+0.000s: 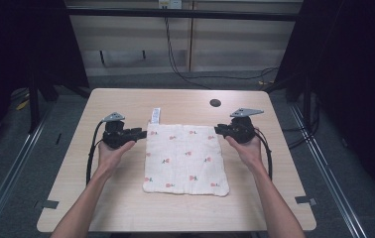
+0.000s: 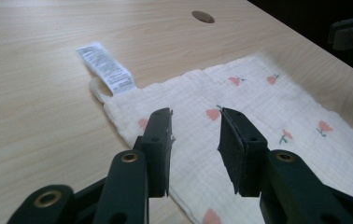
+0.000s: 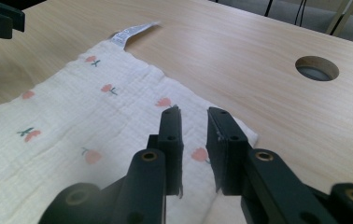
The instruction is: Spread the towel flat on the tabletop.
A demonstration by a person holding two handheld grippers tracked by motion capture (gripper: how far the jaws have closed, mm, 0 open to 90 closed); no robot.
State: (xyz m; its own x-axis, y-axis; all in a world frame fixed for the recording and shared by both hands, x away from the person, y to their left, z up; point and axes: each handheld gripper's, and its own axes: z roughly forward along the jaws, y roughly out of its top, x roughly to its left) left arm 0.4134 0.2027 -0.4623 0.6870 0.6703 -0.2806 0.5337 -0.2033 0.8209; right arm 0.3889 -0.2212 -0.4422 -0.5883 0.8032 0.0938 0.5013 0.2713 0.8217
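The left gripper (image 1: 138,133) is hovering with jaws spread at the muslin cloth's (image 1: 184,158) far left corner, near its care label (image 1: 155,115). The right gripper (image 1: 219,130) is hovering over the far right corner, jaws parted too.

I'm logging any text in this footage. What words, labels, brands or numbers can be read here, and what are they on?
No text can be read.
The white care tag at the far corner of the cloth: several lines of small print, too blurred to read.
The cloth itself: pink flower motifs, no lettering.
The left gripper, right gripper and table: no visible markings.
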